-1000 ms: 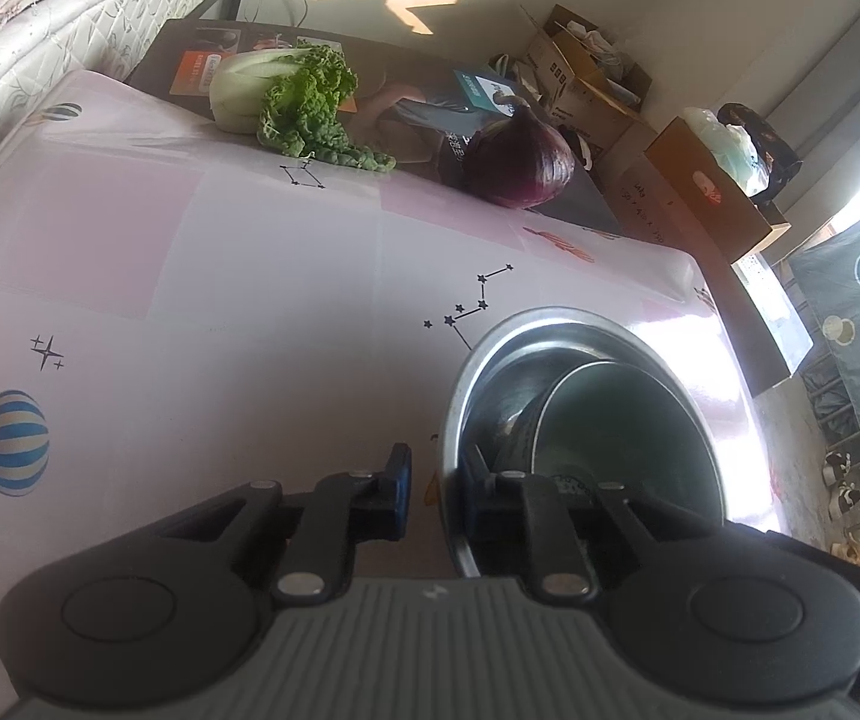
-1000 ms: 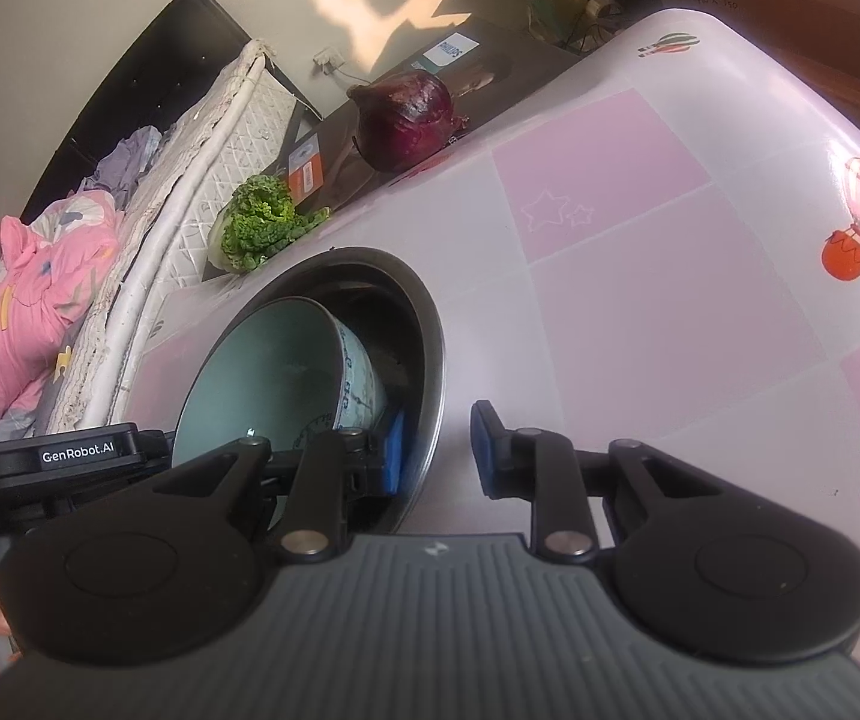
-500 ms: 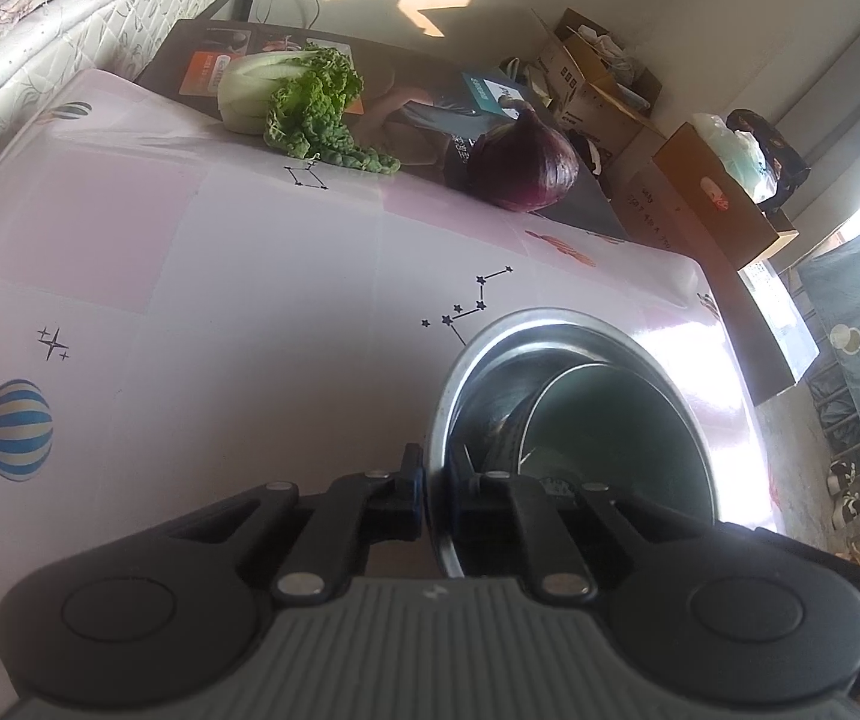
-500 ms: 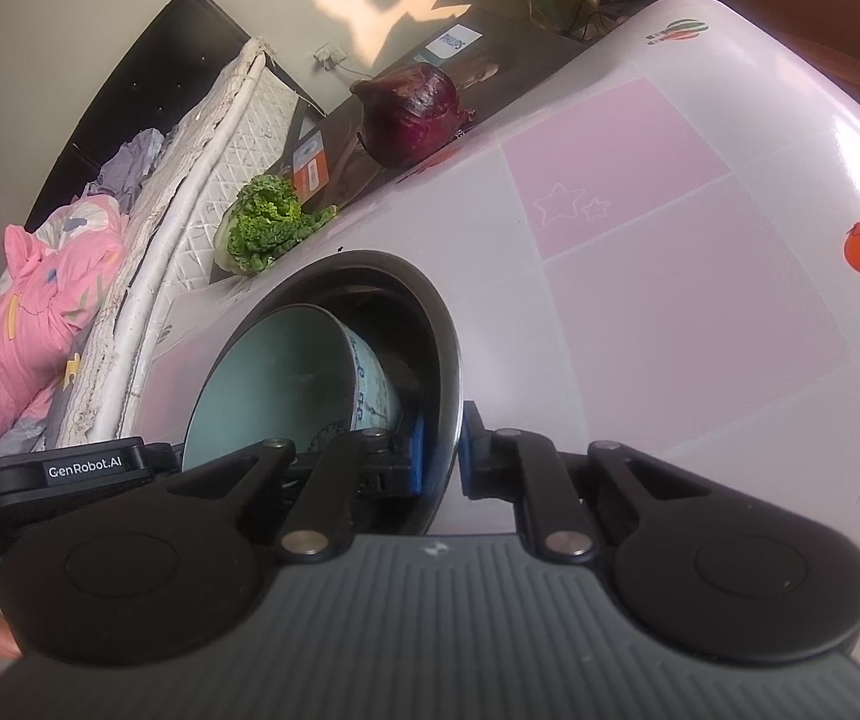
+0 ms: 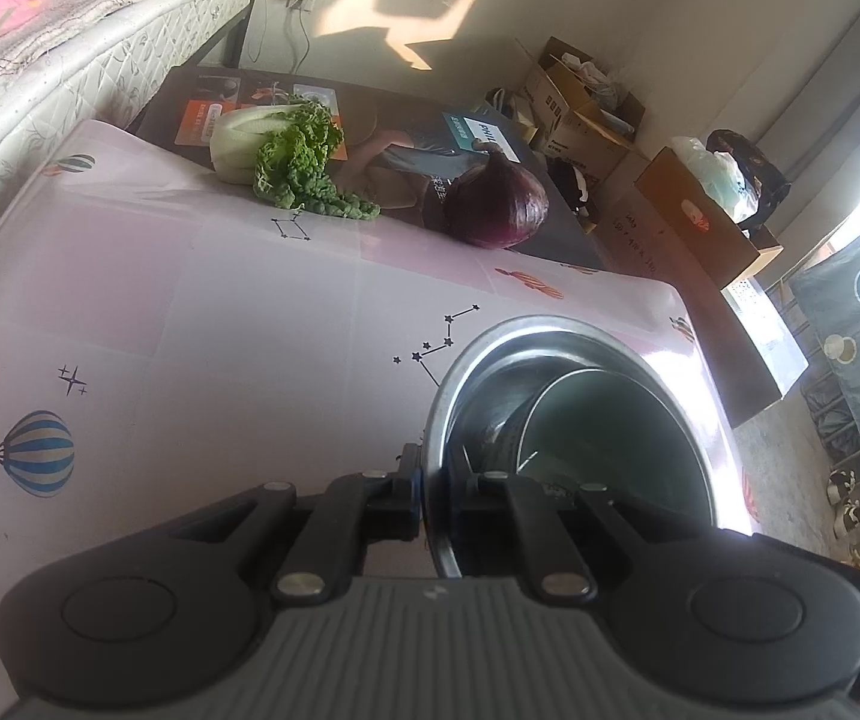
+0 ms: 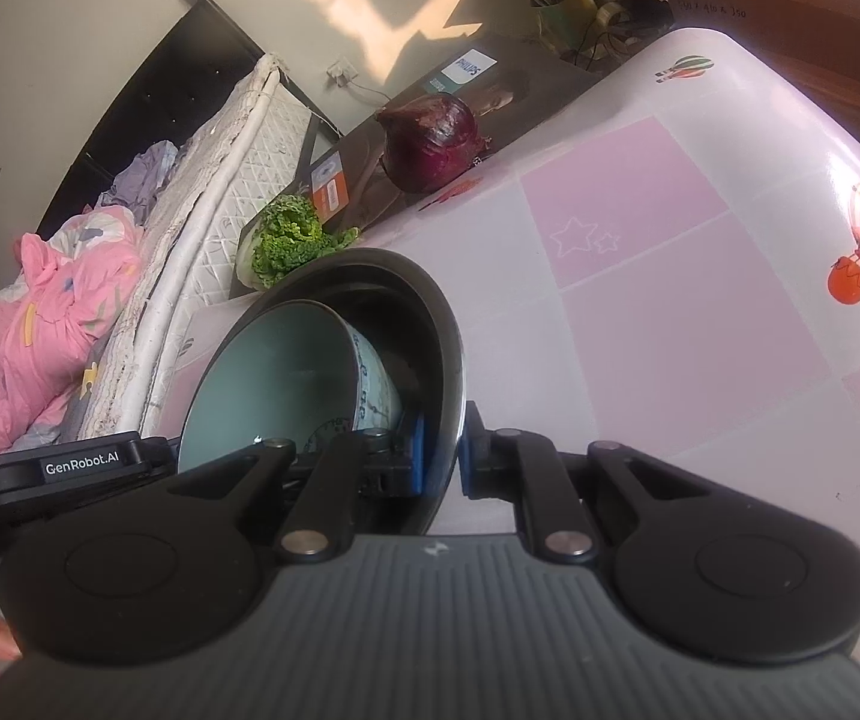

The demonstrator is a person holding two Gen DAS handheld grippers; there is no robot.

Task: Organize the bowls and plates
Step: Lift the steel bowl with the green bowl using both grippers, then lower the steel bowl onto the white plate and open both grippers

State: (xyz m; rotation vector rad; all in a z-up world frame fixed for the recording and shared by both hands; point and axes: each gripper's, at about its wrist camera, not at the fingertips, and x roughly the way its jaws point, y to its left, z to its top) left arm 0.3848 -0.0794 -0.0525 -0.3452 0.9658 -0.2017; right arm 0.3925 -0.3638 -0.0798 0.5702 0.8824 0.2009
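A steel bowl [image 5: 526, 333] sits on the pink tablecloth, and a pale green ceramic bowl [image 5: 616, 450] stands tilted inside it. My left gripper [image 5: 433, 495] is shut on the steel bowl's near rim, one finger outside and one inside. In the right wrist view the steel bowl [image 6: 430, 312] holds the green bowl [image 6: 273, 384]. My right gripper [image 6: 442, 456] is shut on the steel bowl's rim at the opposite side. The other gripper's black body [image 6: 69, 468] shows at the left there.
A leafy cabbage [image 5: 285, 156] and a red cabbage [image 5: 499, 204] lie at the table's far edge by a dark side table [image 5: 381, 114]. A mattress [image 5: 39, 60] runs along the left. Cardboard boxes [image 5: 694, 222] stand on the floor beyond the table.
Both grippers have closed from open onto the steel bowl's rim. The bowls appear slightly higher and nearer in both views.
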